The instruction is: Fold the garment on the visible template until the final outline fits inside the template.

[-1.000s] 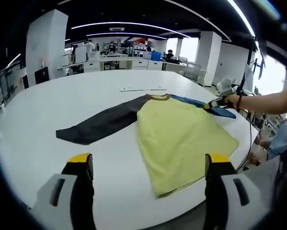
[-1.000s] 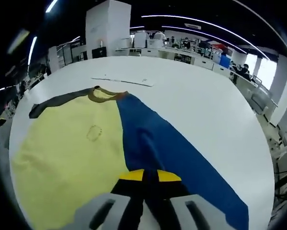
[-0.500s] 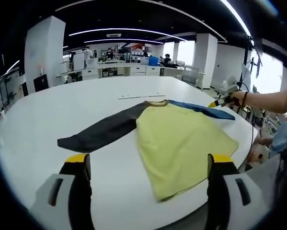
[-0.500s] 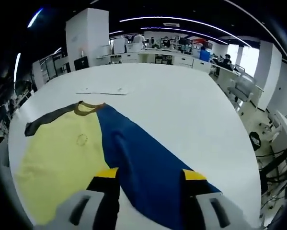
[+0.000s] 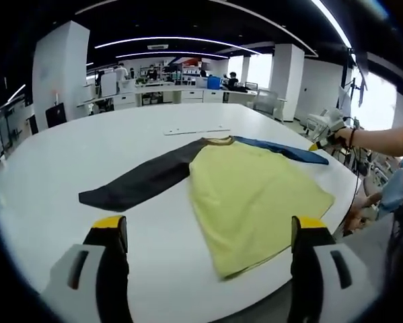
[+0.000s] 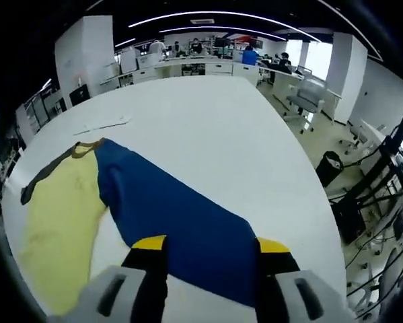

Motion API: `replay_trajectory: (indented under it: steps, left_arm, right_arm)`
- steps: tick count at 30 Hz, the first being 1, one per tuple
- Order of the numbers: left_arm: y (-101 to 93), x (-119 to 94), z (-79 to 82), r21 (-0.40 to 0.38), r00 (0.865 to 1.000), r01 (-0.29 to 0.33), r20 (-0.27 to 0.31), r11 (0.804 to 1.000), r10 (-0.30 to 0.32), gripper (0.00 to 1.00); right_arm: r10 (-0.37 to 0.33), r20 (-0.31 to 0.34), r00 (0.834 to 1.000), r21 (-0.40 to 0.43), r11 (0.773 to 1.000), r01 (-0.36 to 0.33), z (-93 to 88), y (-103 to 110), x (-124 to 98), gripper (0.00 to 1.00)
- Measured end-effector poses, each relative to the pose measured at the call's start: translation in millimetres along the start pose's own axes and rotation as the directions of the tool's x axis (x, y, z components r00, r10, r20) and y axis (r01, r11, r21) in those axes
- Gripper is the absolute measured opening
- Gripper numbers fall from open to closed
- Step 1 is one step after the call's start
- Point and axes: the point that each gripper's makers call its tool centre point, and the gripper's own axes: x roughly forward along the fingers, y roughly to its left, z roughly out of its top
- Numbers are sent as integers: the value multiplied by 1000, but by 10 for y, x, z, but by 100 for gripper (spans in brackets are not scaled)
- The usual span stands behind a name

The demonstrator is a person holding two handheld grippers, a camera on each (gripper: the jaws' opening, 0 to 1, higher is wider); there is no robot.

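While the garment [image 5: 248, 182] lies flat at the centre of the left gripper view, both sleeves spread, no fold is made yet. The left gripper [image 5: 208, 235] hangs at the bottom of the frame, jaws spread and empty. In the right gripper view the right gripper [image 6: 208, 252] straddles the blue sleeve [image 6: 181, 222], jaws apart. Pinch the cuff squarely, then carry it inward. The table [image 5: 66, 148] edge runs close at lower right; upper left offers room.

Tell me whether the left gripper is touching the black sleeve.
Apart. In the left gripper view the left gripper is open, and bare white table lies between its fingers and the black sleeve.
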Motion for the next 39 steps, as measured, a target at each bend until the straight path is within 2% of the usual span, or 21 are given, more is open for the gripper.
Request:
replay_trajectory:
  steps: [3,11,22,23,33,39]
  left_arm:
    - [4,-11,-10,-2,1000,-4,-3,1000,4,98]
    - [9,-14,-38,-1,1000,-11,-9,1000,11,96]
    - [14,-15,-54,-2,1000,-10,-16,1000,10,95]
    - [16,-17,-53,-3,1000,-10,-16,1000,10,95]
    - [12,5,-79,-3,1000,-1,-24,1000,1,95]
    - [12,-16,-53,-6,1000,2,-10,1000,-2,95]
  right_arm:
    - [-14,-21,1000,60,998,15,-134,-67,-67,46]
    - [-44,-43,998,86,995,47,-321,-181,-145,44]
    - [-49,-97,994,116,991,60,-533,-275,-89,36]
    - [-55,-81,995,132,989,65,-506,-288,-103,34]
    - [-93,-68,993,157,982,103,-487,-353,-99,24]
    - [-82,-62,995,136,987,90,-432,-324,-52,5]
